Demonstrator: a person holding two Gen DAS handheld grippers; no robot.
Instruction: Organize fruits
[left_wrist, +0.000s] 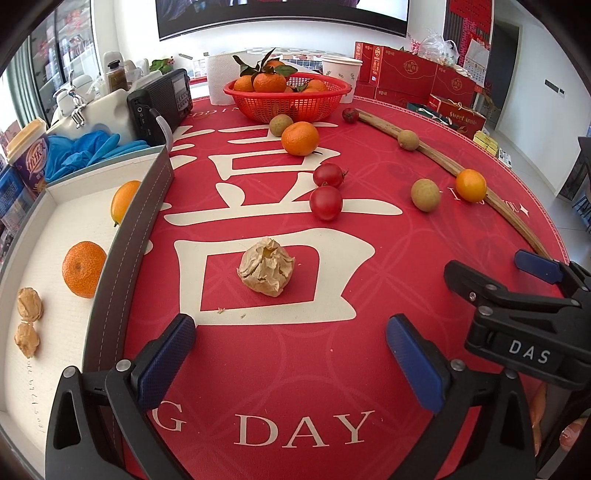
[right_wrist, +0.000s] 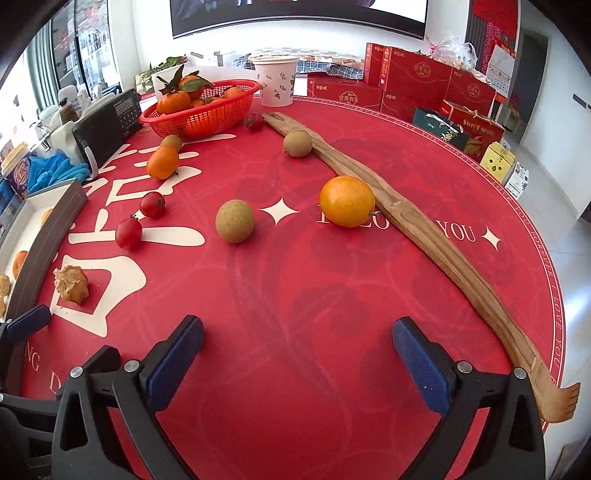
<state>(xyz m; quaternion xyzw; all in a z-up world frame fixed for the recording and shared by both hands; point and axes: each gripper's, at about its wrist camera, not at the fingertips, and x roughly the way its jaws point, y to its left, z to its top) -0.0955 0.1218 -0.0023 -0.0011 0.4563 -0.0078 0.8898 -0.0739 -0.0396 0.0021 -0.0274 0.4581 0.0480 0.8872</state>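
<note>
- The husked fruit (left_wrist: 266, 266), wrapped in a papery tan husk, lies loose on the red surface (left_wrist: 295, 369) near its left edge, just beside the tray's grey wall.
- Your left gripper (left_wrist: 290, 354) hovers short of it with the jaws spread wide and nothing between them.
- In the white tray (left_wrist: 55, 229) at the left edge lie a small oval orange fruit (left_wrist: 123, 201), a mandarin (left_wrist: 83, 268) and two husked fruits (left_wrist: 28, 319).
- Two cherry tomatoes (left_wrist: 326, 189) sit touching towards the middle of the surface; beyond them a loose mandarin (left_wrist: 300, 138) touches a brown longan (left_wrist: 280, 124).
- Your right gripper (right_wrist: 298, 354) hangs over bare cloth, jaws spread wide and empty.
- Ahead of it, a longan (right_wrist: 235, 220) stands apart from a round orange fruit (right_wrist: 347, 201), which rests against the long wooden back scratcher (right_wrist: 424, 229).
- Another longan (right_wrist: 297, 144) touches the scratcher farther along.
- The red basket (left_wrist: 288, 103) of leafy mandarins stands at the far edge.
</note>
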